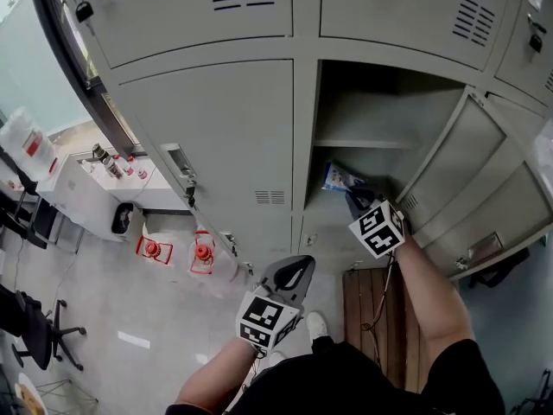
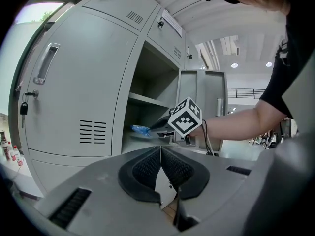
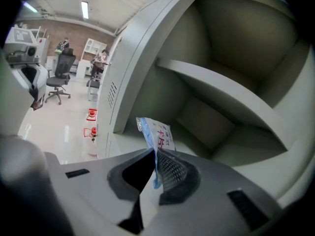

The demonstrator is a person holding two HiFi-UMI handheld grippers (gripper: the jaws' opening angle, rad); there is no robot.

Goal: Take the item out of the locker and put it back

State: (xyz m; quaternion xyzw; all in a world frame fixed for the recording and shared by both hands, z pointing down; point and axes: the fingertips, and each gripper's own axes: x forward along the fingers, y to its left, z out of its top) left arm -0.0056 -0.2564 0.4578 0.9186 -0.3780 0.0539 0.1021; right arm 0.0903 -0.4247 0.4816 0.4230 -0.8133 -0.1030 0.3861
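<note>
A small blue-and-white packet (image 3: 156, 136) is pinched by its lower edge in my right gripper (image 3: 153, 167), which is shut on it. In the head view the packet (image 1: 339, 178) hangs just inside the mouth of the open locker compartment (image 1: 380, 128), over its floor and below the inner shelf (image 3: 216, 85). The left gripper view shows the packet (image 2: 139, 129) at the compartment's front edge. My left gripper (image 1: 292, 275) is shut with nothing in it and hangs in front of the closed lower-left locker door, away from the opening.
The open locker door (image 1: 484, 175) swings out to the right of the compartment. Closed grey lockers (image 1: 216, 137) surround it. A wooden board (image 1: 371, 309) lies on the floor below. Red items (image 1: 177, 251), a white cabinet (image 1: 95, 188) and office chairs (image 1: 39, 331) stand at the left.
</note>
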